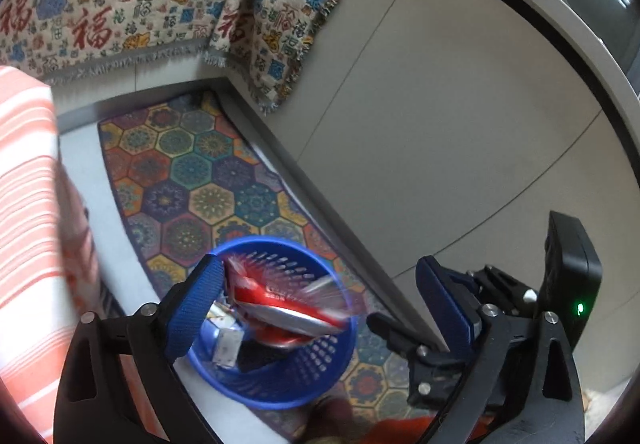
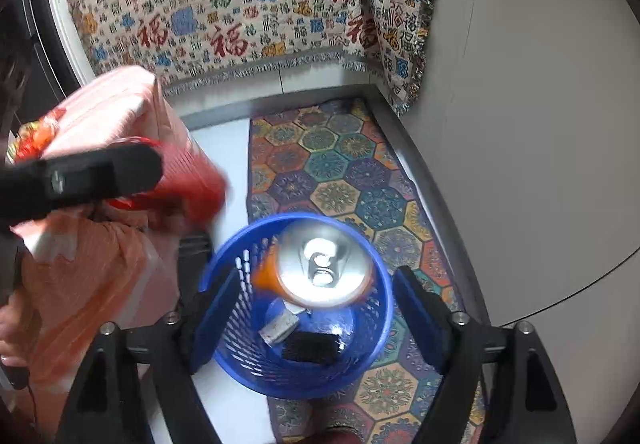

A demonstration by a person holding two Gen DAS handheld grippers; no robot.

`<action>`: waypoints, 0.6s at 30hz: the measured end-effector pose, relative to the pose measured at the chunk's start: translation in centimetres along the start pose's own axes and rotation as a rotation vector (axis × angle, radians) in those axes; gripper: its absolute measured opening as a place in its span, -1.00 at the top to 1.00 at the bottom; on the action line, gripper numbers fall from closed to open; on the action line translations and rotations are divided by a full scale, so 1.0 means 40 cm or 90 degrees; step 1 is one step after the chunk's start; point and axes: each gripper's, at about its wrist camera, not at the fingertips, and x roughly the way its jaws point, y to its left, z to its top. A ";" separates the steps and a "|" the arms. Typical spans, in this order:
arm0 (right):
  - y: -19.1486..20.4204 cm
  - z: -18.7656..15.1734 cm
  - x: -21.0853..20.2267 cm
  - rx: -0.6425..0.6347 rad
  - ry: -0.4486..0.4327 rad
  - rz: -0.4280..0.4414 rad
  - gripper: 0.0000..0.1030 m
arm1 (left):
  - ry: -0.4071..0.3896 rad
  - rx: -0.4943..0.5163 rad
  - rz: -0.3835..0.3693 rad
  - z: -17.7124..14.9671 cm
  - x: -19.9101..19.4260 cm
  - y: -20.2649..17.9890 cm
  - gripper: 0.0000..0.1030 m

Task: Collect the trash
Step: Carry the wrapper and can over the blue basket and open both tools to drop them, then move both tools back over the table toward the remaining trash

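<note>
A blue perforated waste basket (image 1: 328,376) stands on a patterned rug; it also shows in the right wrist view (image 2: 372,360). My left gripper (image 1: 320,292) is open above it, and a red and silver wrapper (image 1: 280,304), blurred, lies loose between the fingers over the basket. My right gripper (image 2: 316,320) is open above the basket, and an orange drink can (image 2: 320,264), blurred, is in the gap over the rim, free of both pads. Small scraps and a dark item (image 2: 308,348) lie in the basket's bottom.
A colourful hexagon rug (image 2: 340,164) covers the grey floor. An orange striped cloth (image 2: 120,116) covers furniture at the left. A fringed cloth with red characters (image 2: 240,12) hangs behind. A white wall (image 2: 540,124) stands at the right.
</note>
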 end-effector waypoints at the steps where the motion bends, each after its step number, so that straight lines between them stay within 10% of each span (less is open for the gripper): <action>1: 0.002 0.002 -0.002 -0.003 0.000 -0.004 -0.60 | 0.001 -0.002 0.000 0.001 0.001 0.000 -0.89; 11: 0.006 0.044 -0.118 -0.017 -0.100 -0.016 -0.60 | -0.046 0.017 0.035 -0.037 -0.190 0.013 -0.89; 18: 0.138 0.080 -0.210 -0.077 -0.186 0.007 -0.60 | -0.067 0.019 0.158 -0.169 -0.400 0.108 -0.91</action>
